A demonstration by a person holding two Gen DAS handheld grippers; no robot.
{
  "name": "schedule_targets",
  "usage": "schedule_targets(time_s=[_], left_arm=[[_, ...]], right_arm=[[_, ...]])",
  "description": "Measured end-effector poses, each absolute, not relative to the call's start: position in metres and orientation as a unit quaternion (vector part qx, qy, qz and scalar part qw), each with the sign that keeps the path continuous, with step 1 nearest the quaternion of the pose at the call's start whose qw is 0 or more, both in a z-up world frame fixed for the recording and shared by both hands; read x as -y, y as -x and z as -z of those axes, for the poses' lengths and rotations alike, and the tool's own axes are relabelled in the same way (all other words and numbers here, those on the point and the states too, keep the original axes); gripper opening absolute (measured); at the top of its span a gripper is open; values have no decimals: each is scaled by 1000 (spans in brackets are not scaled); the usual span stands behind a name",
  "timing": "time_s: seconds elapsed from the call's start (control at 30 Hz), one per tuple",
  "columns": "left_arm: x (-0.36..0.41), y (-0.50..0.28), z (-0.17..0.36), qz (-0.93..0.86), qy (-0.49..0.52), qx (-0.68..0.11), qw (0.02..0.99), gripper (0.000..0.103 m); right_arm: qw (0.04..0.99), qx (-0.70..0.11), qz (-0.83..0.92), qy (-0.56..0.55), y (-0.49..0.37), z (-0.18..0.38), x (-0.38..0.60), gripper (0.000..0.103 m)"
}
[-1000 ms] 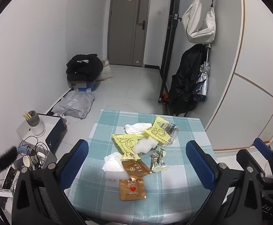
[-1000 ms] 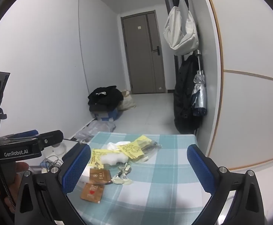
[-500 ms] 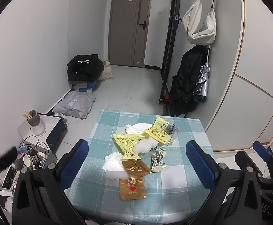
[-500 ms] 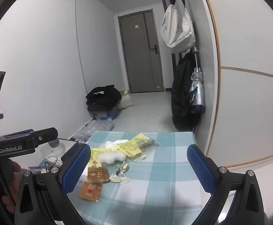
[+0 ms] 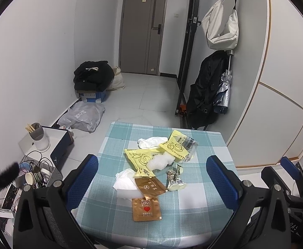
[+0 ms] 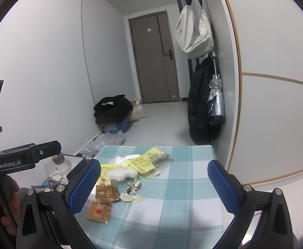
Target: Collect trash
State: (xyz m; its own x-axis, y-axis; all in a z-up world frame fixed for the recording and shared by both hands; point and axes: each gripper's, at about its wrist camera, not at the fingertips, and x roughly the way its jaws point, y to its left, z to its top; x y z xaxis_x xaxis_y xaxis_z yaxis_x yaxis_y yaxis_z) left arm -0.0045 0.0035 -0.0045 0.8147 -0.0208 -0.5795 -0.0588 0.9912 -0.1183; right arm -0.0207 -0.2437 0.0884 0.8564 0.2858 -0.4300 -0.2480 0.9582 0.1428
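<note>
Above the desk (image 5: 193,217), left gripper (image 5: 151,178) and right gripper (image 6: 153,183) hover, fingers spread wide, empty. Suggest starting with nearest brown sachet (image 5: 146,209) (flat; pinch an edge).

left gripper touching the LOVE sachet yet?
Apart. Left wrist view: the open left gripper hangs above the table, tablecloth showing between both fingers and the LOVE sachet.

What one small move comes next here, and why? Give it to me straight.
Probably lower the left claw onto the brown LOVE packet. Both claws hang open and empty above the checked table, and no trash is picked up yet. That packet lies flat at the near edge of the pile, closest to the left claw, with only its far edge tucked under another brown packet.
</note>
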Motion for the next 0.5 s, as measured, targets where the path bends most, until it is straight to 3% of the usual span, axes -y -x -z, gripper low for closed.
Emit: schedule_targets(time_s=[0.5], left_arm=[[-5, 3, 3, -14, 68, -310, 948, 102]], right_arm=[[963, -226, -137, -41, 21, -89, 243, 103]])
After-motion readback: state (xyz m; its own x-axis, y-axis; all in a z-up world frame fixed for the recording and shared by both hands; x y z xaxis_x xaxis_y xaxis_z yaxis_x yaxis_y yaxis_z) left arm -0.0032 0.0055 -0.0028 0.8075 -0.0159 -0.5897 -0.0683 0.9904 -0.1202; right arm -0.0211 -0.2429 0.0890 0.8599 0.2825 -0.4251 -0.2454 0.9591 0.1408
